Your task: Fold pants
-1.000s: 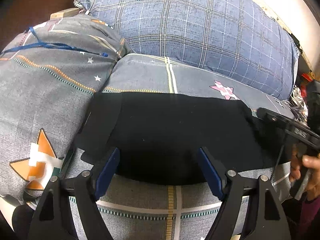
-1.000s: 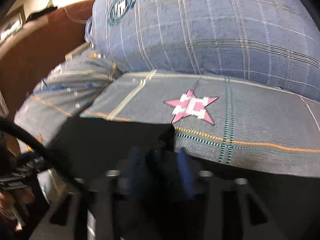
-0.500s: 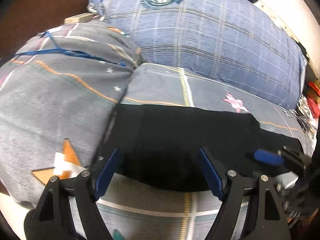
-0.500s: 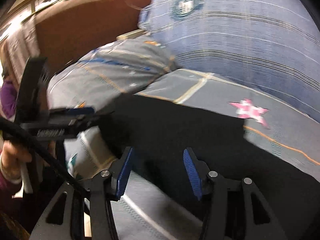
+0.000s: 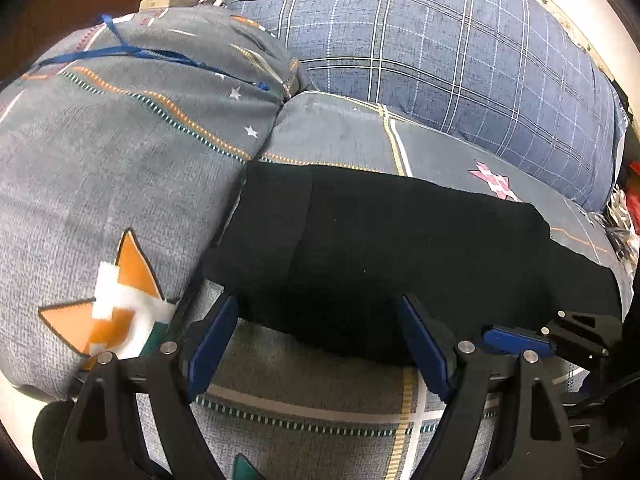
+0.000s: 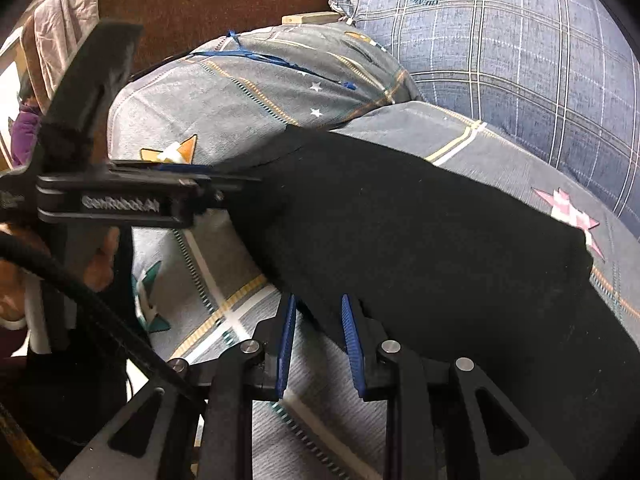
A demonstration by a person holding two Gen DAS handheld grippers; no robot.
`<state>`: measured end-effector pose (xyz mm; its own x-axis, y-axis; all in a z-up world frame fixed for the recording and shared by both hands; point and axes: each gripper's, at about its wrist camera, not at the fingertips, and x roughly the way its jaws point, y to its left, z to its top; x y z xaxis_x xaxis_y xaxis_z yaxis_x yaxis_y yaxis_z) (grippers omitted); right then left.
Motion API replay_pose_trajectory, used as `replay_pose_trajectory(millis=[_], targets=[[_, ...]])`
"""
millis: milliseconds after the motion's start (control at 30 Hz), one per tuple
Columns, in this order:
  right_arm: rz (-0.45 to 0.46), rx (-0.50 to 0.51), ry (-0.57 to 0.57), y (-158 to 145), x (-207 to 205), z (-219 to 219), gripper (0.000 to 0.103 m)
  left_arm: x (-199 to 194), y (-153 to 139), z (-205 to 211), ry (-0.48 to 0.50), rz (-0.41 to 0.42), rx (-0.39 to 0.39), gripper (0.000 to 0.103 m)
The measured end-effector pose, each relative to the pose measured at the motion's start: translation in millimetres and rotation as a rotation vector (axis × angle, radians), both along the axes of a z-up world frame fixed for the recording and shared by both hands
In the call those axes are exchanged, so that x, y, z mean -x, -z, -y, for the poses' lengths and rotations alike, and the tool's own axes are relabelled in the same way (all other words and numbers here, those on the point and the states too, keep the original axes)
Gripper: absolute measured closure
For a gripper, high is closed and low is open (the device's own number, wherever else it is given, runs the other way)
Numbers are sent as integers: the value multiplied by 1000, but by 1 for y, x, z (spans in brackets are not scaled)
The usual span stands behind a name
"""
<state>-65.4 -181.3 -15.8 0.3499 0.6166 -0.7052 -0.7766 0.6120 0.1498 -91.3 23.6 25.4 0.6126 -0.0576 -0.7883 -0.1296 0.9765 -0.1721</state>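
Left wrist view: left claw (image 5: 316,344) spread wide, empty, poised just short of the near hem of the black soft fabric pants (image 5: 400,248), blue pads either side of that edge without pressing on it. Pants lying flat, already doubled into a long dark band, straight ahead of the claw on a grey patterned bedsheet with orange and pink stars (image 5: 320,376); grey star-print pillow (image 5: 120,140) off to the claw's left, blue plaid pillow with a round crest (image 5: 440,48) far ahead beyond the pants. Right claw (image 5: 516,340) visible low at the right, at the same near hem. Right wrist view: right claw (image 6: 318,340) closing, near edge of the pants (image 6: 420,240) running between the narrowing pads; contact not yet plain. Left claw (image 6: 224,180) seen out to the left at the band's far end, a hand (image 6: 100,256) on its grip. Judged as light, limp, non-slippery cloth: no stiffness, likely to sag and drag if lifted by one point. Best taken at the near hem, both layers pinched together, one claw toward each end, so the edge rises level.
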Motion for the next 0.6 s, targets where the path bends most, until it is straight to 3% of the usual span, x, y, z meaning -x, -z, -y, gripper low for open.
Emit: replay_pose_trajectory(millis=[167, 233, 300, 467, 600], targets=[[-33, -51, 46, -15, -3, 18, 75, 4, -15, -2, -2, 46, 14, 22], [-33, -74, 103, -21, -3, 34, 50, 2, -18, 1, 3, 64, 10, 17], [-28, -101, 167, -24, -3, 50, 41, -1, -18, 7, 15, 70, 19, 17], [-61, -133, 302, -19, -6, 85, 41, -11, -12, 35, 69, 68, 9, 17], [-61, -118, 380, -14, -6, 104, 31, -14, -11, 55, 98, 77, 19, 17]])
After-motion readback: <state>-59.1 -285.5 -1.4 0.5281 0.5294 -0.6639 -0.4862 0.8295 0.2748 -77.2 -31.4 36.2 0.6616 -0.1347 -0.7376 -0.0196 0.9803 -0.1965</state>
